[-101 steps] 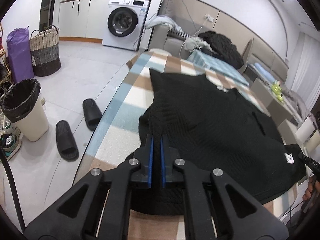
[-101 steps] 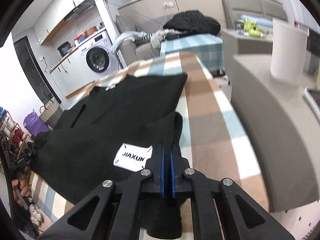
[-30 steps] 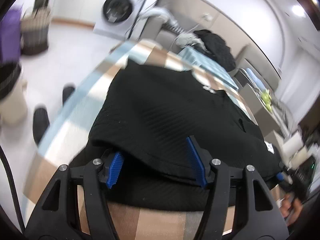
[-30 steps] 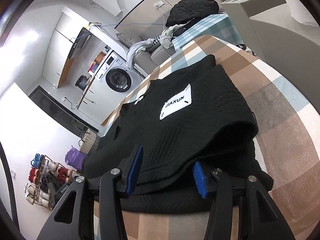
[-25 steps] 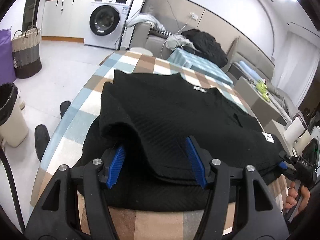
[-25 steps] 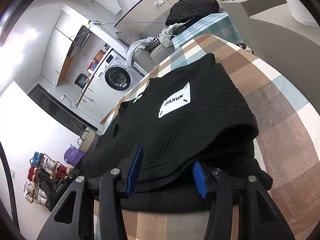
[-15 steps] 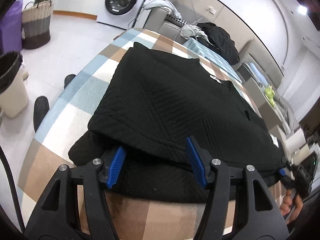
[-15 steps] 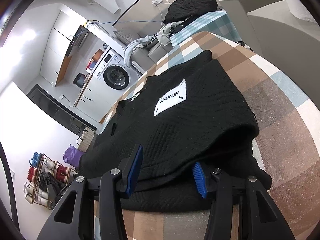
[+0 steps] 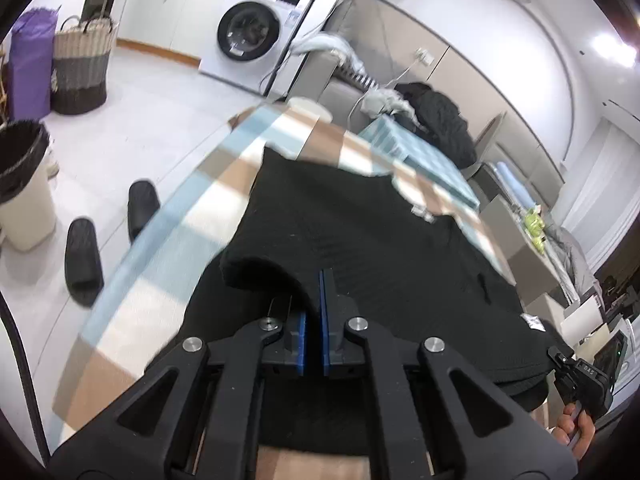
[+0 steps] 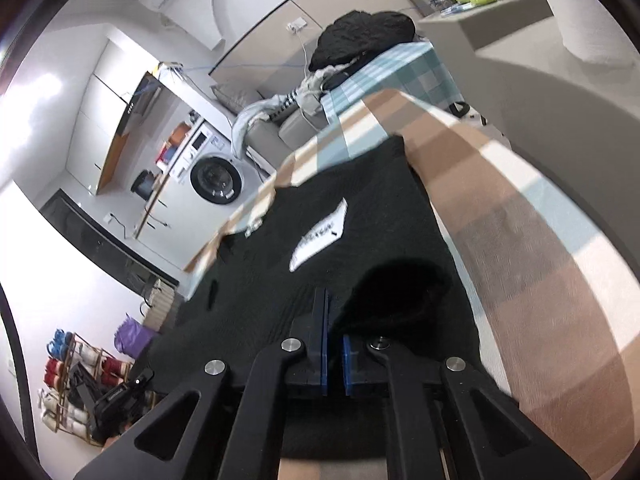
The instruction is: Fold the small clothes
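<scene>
The black ribbed knit garment [image 9: 360,248], soft and rather thick, is lying folded on the checked brown-and-blue tablecloth [image 9: 168,240]. It is probably being handled best by its near folded edge, one corner per tool, since it will sag between them. The left gripper [image 9: 313,312] and the right gripper [image 10: 333,334] are now pinching that edge. Half a second earlier both jaws were standing spread around it; they have just been closing.

I am working in a home: a washing machine [image 9: 250,36] under a counter, a laundry basket [image 9: 80,68], slippers [image 9: 83,261] on the floor, a sofa [image 9: 340,92] heaped with clothes, and a shoe rack [image 10: 76,376].
</scene>
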The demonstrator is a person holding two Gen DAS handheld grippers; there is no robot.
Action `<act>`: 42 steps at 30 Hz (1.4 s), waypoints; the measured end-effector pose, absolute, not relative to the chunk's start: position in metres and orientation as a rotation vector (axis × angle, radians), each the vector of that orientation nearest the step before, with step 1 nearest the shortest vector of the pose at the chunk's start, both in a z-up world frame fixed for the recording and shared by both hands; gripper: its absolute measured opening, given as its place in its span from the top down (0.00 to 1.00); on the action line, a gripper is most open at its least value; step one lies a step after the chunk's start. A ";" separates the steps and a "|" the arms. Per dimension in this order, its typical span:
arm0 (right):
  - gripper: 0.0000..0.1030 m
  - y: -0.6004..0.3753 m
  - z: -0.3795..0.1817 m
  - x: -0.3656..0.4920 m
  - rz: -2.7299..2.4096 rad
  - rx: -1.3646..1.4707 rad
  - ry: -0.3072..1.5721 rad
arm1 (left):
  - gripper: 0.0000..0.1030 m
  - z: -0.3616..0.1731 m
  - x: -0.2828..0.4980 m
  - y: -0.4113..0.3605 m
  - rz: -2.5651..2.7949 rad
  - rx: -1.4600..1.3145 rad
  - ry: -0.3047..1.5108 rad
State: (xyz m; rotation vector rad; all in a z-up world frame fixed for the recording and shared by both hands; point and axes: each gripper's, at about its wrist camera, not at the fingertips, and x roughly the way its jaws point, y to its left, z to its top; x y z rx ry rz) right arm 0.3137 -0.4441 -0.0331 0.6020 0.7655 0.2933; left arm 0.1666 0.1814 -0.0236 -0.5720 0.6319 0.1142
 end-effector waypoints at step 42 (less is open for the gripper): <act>0.83 -0.431 -0.046 0.498 0.082 0.293 0.937 | 0.83 -0.074 0.363 0.222 0.205 -0.276 0.918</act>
